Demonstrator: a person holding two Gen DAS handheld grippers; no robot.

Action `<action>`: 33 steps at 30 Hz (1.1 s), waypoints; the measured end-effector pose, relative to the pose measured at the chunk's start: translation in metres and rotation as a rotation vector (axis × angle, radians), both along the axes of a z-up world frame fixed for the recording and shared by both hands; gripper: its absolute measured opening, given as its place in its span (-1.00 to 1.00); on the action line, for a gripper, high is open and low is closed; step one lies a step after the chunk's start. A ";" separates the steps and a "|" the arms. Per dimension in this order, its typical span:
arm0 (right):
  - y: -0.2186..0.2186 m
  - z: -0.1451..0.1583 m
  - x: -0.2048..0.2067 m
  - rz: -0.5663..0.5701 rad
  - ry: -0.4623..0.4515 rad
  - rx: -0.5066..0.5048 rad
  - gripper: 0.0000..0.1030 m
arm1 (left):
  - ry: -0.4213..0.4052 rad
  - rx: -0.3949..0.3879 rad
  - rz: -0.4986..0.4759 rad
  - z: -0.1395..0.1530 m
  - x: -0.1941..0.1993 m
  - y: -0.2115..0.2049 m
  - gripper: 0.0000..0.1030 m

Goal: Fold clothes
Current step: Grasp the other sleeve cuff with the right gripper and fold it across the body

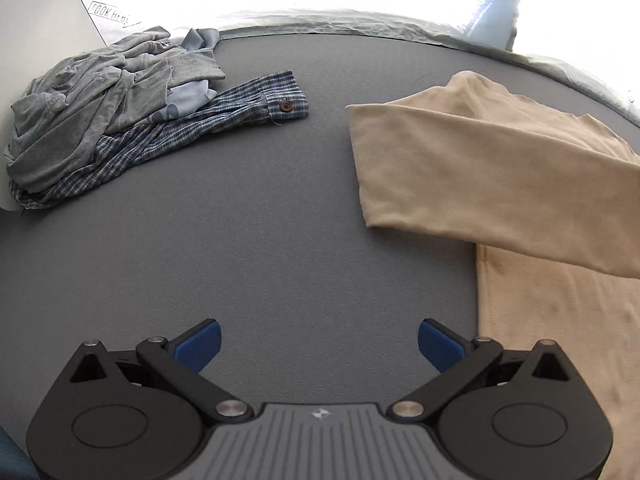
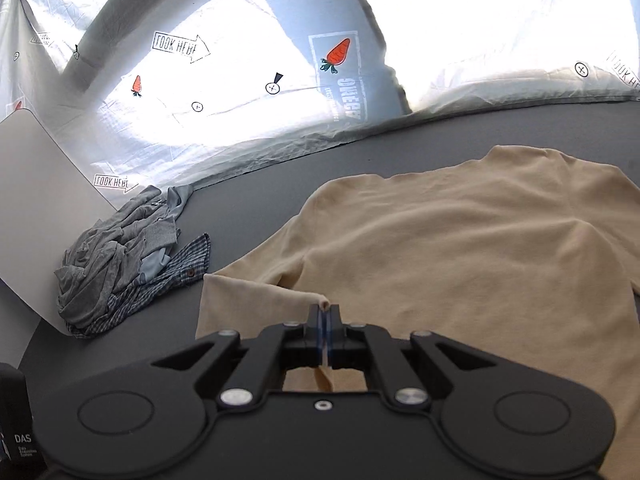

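Note:
A beige long-sleeved top (image 2: 460,248) lies spread on the grey table (image 2: 248,200). My right gripper (image 2: 324,312) is shut on the edge of its left sleeve (image 2: 256,304) and holds a fold of cloth between the pads. In the left wrist view the sleeve (image 1: 480,168) lies across the top's body (image 1: 560,320). My left gripper (image 1: 319,344) is open and empty over bare table, left of the top.
A heap of grey, pale blue and blue-checked clothes (image 1: 112,120) lies at the far left, also in the right wrist view (image 2: 128,260), against a white board (image 2: 36,216). Printed plastic sheeting (image 2: 240,80) rises behind the table.

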State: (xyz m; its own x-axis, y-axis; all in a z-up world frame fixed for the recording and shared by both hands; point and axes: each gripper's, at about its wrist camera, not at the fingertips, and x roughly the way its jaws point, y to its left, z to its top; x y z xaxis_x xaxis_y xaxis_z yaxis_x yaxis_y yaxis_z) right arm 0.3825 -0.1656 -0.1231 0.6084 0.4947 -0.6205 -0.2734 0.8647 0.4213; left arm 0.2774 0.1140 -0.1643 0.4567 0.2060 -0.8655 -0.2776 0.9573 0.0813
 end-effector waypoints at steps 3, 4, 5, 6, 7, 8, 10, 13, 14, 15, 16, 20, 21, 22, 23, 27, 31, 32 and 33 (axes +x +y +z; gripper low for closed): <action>-0.048 -0.002 0.004 -0.040 0.015 0.014 -0.96 | -0.023 0.011 0.000 0.008 -0.008 -0.048 1.00; -0.063 -0.004 0.006 -0.051 0.019 0.024 -0.96 | -0.027 0.020 -0.003 0.008 -0.009 -0.061 1.00; -0.079 -0.006 0.007 -0.063 0.023 0.035 -0.96 | -0.030 0.028 -0.003 0.008 -0.010 -0.076 1.00; -0.094 -0.008 0.009 -0.073 0.026 0.044 -0.96 | -0.032 0.036 0.002 0.006 -0.010 -0.092 1.00; -0.106 -0.009 0.010 -0.075 0.027 0.040 -0.96 | -0.034 0.039 0.005 0.004 -0.010 -0.107 1.00; -0.118 -0.010 0.012 -0.073 0.027 0.034 -0.96 | -0.034 0.035 0.005 0.001 -0.009 -0.120 1.00; -0.144 -0.012 0.018 -0.061 0.028 0.023 -0.96 | -0.035 0.029 -0.002 -0.003 -0.008 -0.145 1.00; -0.177 -0.015 0.029 -0.073 0.037 0.029 -0.96 | -0.038 0.041 -0.056 -0.004 -0.004 -0.181 1.00; -0.186 -0.016 0.032 -0.081 0.042 0.042 -0.96 | -0.039 0.046 -0.079 -0.003 -0.002 -0.189 1.00; -0.195 -0.017 0.036 -0.090 0.047 0.054 -0.96 | -0.032 0.055 -0.108 -0.004 0.002 -0.199 1.00; -0.208 -0.019 0.041 -0.103 0.051 0.070 -0.96 | -0.015 0.072 -0.136 -0.006 0.006 -0.210 1.00; -0.237 -0.026 0.056 -0.139 0.057 0.103 -0.96 | 0.107 0.184 -0.169 -0.030 0.022 -0.237 1.00; -0.243 -0.027 0.060 -0.148 0.058 0.111 -0.96 | 0.106 0.198 -0.163 -0.031 0.021 -0.240 1.00; -0.250 -0.029 0.063 -0.157 0.059 0.119 -0.96 | 0.107 0.210 -0.158 -0.032 0.020 -0.243 1.00; -0.256 -0.031 0.066 -0.166 0.060 0.127 -0.96 | 0.109 0.218 -0.154 -0.032 0.020 -0.244 1.00; -0.281 -0.037 0.070 -0.220 0.050 0.163 -0.96 | 0.114 0.215 -0.123 -0.033 0.021 -0.243 1.00; -0.301 -0.036 0.075 -0.262 0.025 0.180 -0.96 | 0.148 0.225 -0.091 -0.031 0.027 -0.250 1.00; -0.306 -0.035 0.077 -0.276 0.014 0.182 -0.96 | 0.154 0.241 -0.094 -0.031 0.028 -0.252 1.00; -0.311 -0.033 0.079 -0.291 -0.001 0.181 -0.96 | 0.158 0.259 -0.101 -0.031 0.028 -0.255 1.00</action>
